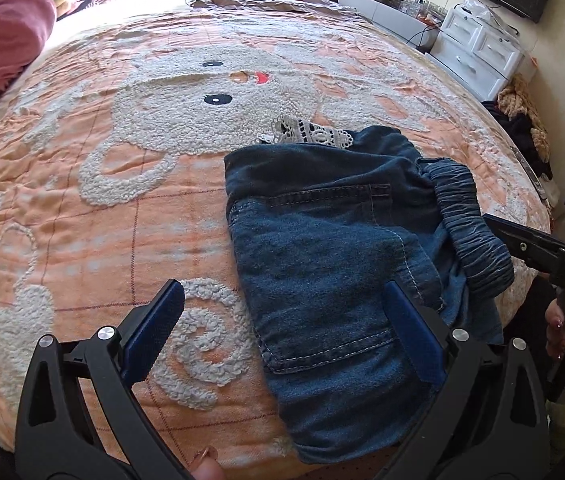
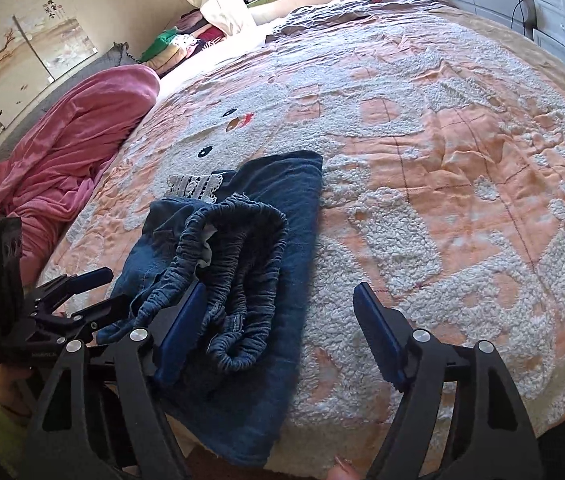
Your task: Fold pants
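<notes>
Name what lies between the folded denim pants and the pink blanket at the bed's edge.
Only bare bedspread, peach with its white fleecy cartoon pattern, separates the denim pants from the pink blanket; the right wrist view shows it best.

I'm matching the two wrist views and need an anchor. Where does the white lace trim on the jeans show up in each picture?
Left wrist view: the white lace trim is just above centre, at the far edge of the jeans.
Right wrist view: the lace is left of centre, beyond the gathered waistband.
Shared landmark: the red mark on the blanket's animal face.
</notes>
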Available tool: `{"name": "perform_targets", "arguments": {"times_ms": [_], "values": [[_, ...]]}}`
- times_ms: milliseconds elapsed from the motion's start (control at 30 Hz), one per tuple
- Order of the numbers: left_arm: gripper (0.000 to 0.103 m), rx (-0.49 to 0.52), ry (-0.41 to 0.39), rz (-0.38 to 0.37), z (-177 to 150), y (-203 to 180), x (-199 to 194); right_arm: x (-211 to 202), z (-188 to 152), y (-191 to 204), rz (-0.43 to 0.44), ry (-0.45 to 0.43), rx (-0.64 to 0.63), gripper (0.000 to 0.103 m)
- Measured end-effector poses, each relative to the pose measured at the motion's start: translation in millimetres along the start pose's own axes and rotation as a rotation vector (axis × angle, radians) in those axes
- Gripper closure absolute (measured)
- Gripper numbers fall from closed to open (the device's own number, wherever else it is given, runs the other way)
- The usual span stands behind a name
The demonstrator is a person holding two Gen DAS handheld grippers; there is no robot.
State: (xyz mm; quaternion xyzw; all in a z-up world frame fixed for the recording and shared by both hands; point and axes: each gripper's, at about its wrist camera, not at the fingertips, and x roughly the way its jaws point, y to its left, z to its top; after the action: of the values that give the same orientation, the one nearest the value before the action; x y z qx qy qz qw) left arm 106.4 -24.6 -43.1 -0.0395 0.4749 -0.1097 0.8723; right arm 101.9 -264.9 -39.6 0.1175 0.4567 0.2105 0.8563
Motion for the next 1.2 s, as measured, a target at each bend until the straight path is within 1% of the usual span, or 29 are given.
{"name": "perform_targets", "arguments": {"times_ms": [100,333,367,400,433,533,567,600,667,700,733,767,800,867,933,1033,1200], "values": [[0.01,-0.007,0.002,-0.007,-2,-1,4,9,2,-3,0.035,0.021,0.022,0.039],[0.01,-0.05,0.01,-0.047,-4,1,12,24,1,-11,0.093,0.04,0.063,0.044],[0.01,-0.058,0.012,-0.055,-4,2,13,25,1,-11,0.097,0.039,0.061,0.047],[0.01,-0.066,0.013,-0.062,-4,2,14,25,1,-10,0.108,0.038,0.06,0.054],[0.01,-0.074,0.014,-0.071,-3,2,15,26,1,-10,0.123,0.039,0.063,0.057],[0.011,-0.097,0.015,-0.103,-3,1,15,30,1,-9,0.139,0.037,0.074,0.063],[0.014,-0.101,0.018,-0.11,-3,0,16,29,1,-8,0.148,0.032,0.073,0.069],[0.023,-0.097,0.018,-0.115,-3,-2,16,28,1,-7,0.155,0.025,0.07,0.072],[0.04,-0.096,0.015,-0.146,-2,-6,14,25,-1,-4,0.151,0.002,0.059,0.076],[0.048,-0.088,0.013,-0.147,-1,-8,12,23,-1,-2,0.145,-0.011,0.051,0.077],[0.054,-0.071,0.008,-0.147,-1,-11,10,20,-2,1,0.136,-0.025,0.036,0.077],[0.062,-0.055,0.001,-0.133,0,-13,7,18,-3,5,0.125,-0.035,0.014,0.078],[0.066,-0.04,-0.005,-0.125,1,-15,4,16,-3,8,0.113,-0.041,-0.002,0.078],[0.071,-0.035,-0.016,-0.125,3,-15,-1,11,-1,15,0.102,-0.055,-0.03,0.079],[0.073,-0.04,-0.029,-0.132,7,-12,-6,6,3,20,0.101,-0.07,-0.05,0.08],[0.073,-0.044,-0.054,-0.131,14,-8,-14,2,12,31,0.099,-0.089,-0.086,0.08],[0.073,-0.049,-0.108,-0.087,36,5,-24,6,35,47,0.117,-0.112,-0.13,0.08]]}}
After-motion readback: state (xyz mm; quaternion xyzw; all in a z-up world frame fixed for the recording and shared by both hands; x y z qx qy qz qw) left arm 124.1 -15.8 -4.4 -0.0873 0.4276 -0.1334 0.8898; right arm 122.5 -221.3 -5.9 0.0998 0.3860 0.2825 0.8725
